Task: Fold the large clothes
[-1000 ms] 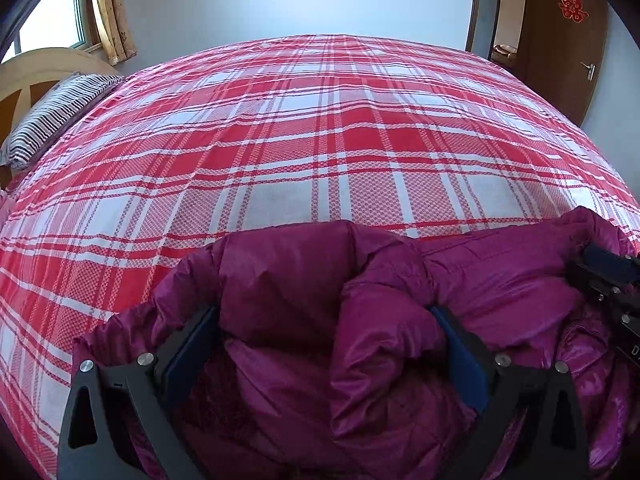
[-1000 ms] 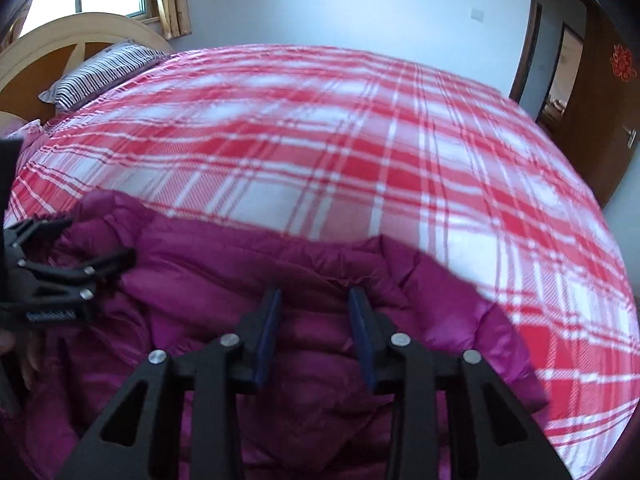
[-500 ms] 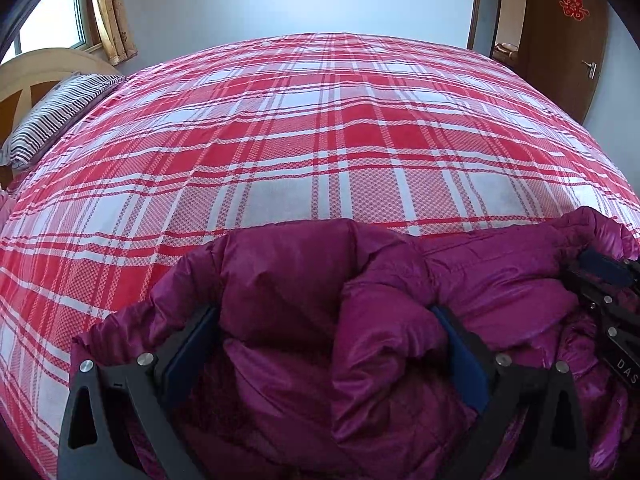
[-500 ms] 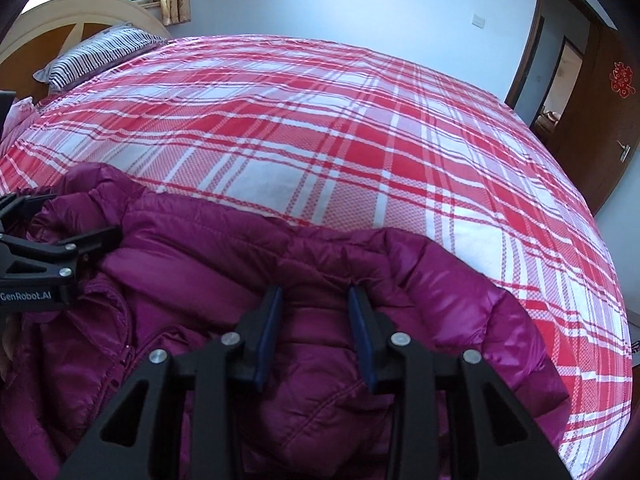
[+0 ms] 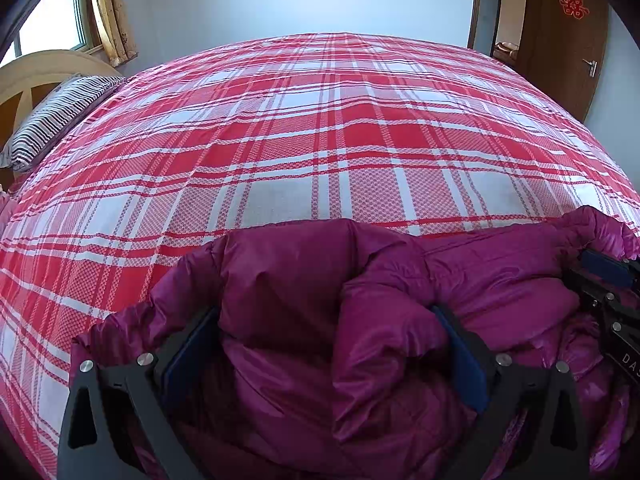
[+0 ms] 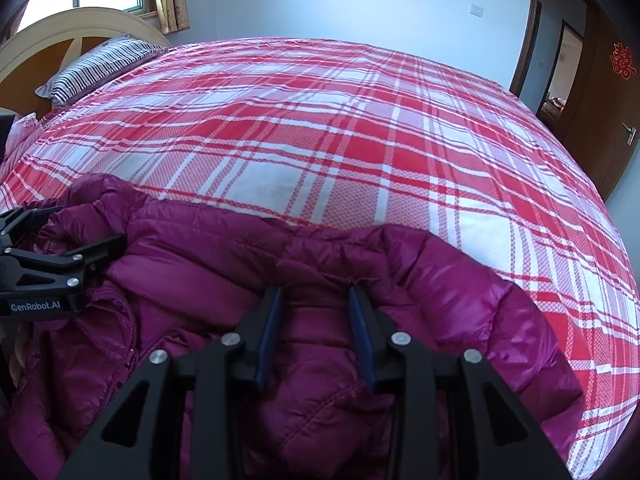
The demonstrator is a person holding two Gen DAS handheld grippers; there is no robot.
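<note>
My right tongs (image 6: 316, 312) pinch a narrow ridge of the magenta puffer jacket (image 6: 224, 264) while my left tongs (image 5: 324, 344), spread wide, clasp a thick bunched fold of it, the jacket lying crumpled on the near edge of the red plaid bed (image 5: 320, 140).

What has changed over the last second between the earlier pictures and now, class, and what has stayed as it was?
In the right wrist view, more of the plaid bed cover shows beyond the purple down jacket than before; the jacket's lie barely changed. Nothing was taken hold of or let go. The left claw stays wide around a bunched fold, and the right claw keeps its narrower gap with jacket fabric between its pads.
</note>
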